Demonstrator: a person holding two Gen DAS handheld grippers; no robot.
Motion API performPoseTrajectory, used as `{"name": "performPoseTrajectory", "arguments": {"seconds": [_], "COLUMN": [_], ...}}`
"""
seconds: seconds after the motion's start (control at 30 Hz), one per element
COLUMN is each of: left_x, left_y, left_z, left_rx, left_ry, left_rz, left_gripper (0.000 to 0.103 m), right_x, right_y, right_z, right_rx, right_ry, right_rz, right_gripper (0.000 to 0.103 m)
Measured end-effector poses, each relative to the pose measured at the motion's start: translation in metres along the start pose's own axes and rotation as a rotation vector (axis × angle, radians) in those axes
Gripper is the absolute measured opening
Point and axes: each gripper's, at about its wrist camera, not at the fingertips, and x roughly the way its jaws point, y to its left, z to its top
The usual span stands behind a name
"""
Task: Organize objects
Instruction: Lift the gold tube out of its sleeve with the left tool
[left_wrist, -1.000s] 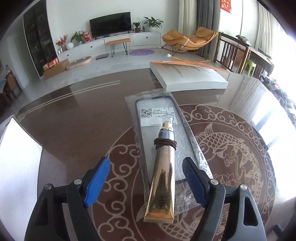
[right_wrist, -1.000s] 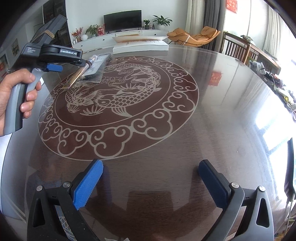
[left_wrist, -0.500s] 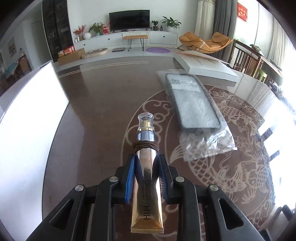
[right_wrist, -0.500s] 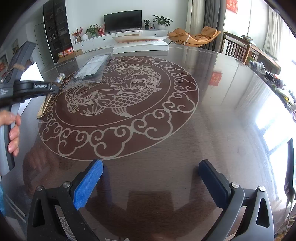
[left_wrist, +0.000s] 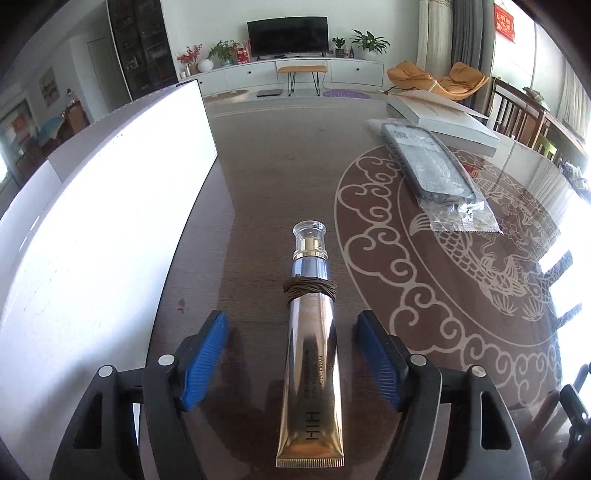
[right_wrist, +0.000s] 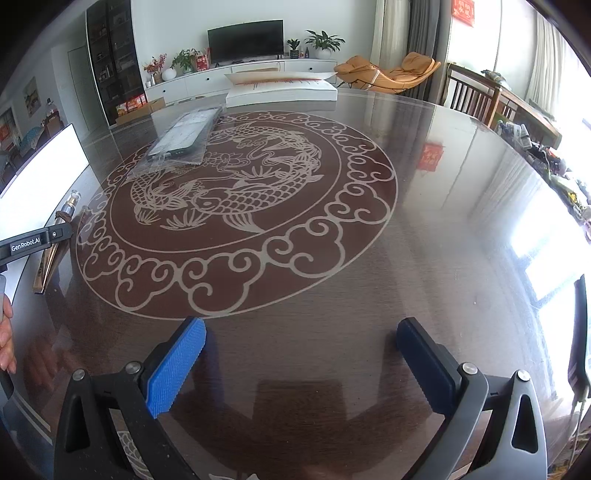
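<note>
The round bench with its carp inlay carries a white board at its left edge. A bagged phone case lies near a white box. The gold cream tube lies flat between the wide-open left gripper fingers, touching neither. The right gripper is wide and holds nothing.
</note>
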Motion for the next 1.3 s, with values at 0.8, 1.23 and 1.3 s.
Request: {"name": "performPoseTrajectory", "arguments": {"seconds": [0.8, 1.23, 1.3], "left_x": [0.006, 0.006, 0.006], "left_y": [0.011, 0.011, 0.01], "left_z": [-0.006, -0.005, -0.005], "left_rx": [-0.039, -0.04, -0.04], "left_ry": [0.005, 0.005, 0.006], "left_rz": [-0.061, -0.061, -0.061], "left_gripper": [0.103, 0.103, 0.103], "right_x": [0.024, 0.142, 0.153], "right_y": [0.015, 0.141, 0.158], "right_z": [0.034, 0.211, 0.212], "right_rx": [-0.072, -0.027, -0.096], "right_ry": [0.068, 0.181, 0.189], "right_rz": [0.064, 0.201, 0.131], "right_gripper": [0.103, 0.102, 0.103]}}
